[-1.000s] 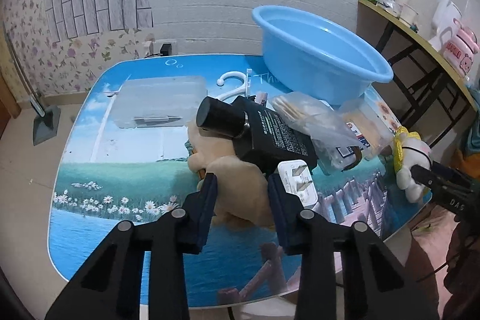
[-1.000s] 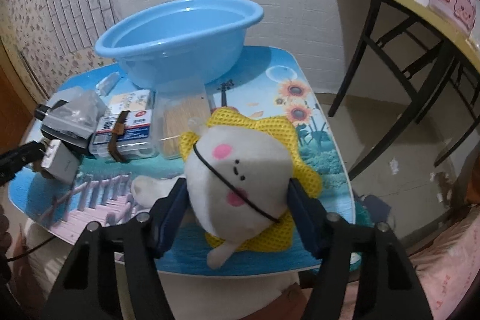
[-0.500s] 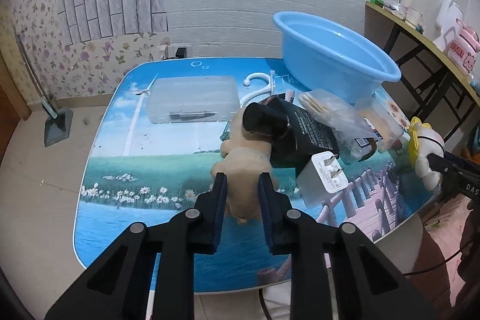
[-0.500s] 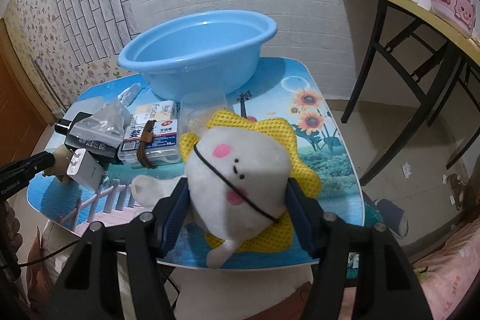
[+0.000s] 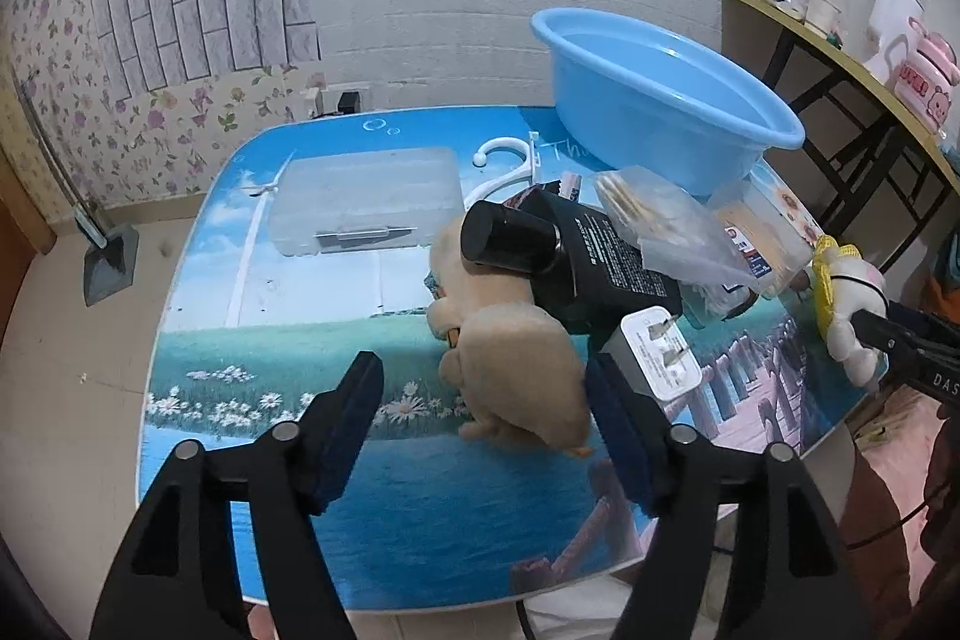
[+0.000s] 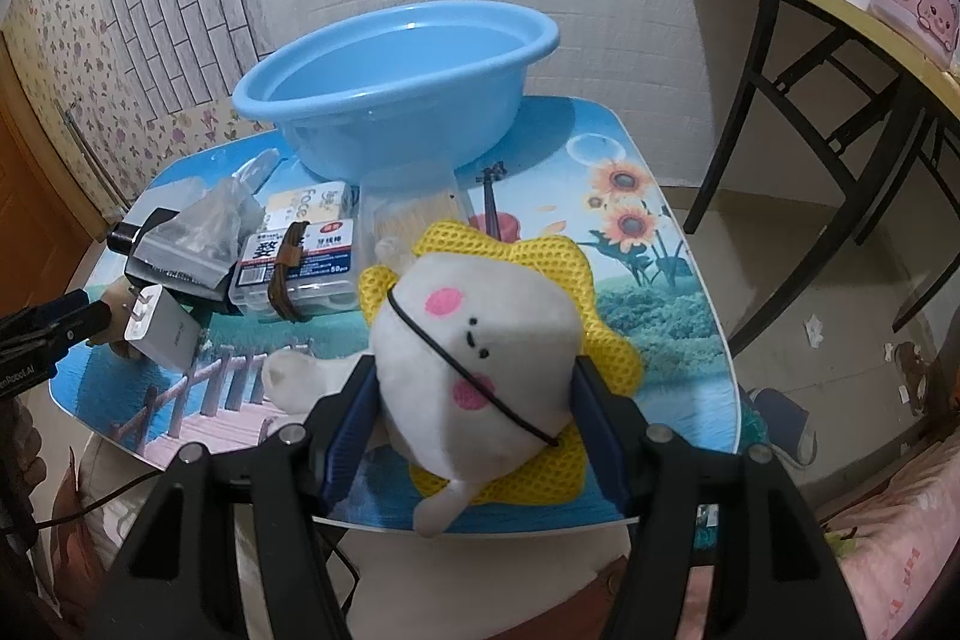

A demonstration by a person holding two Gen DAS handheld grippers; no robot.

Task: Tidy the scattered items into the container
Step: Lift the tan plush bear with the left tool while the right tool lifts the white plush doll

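My right gripper is shut on a white plush toy with a yellow mesh collar, held over the table's near right corner; it also shows in the left wrist view. My left gripper is open wide, its fingers either side of a tan plush toy lying on the table. A black bottle lies across that plush, a white charger plug beside it. The blue basin stands empty at the table's back.
A clear plastic case and a white hanger lie on the picture-printed table. A bag of cotton swabs, a toothpick box and a brown hair tie sit by the basin. A shelf stands right.
My left gripper was shut on the tan plush half a second ago; now it is open wide and the plush lies on the table. My right gripper still holds the white plush.
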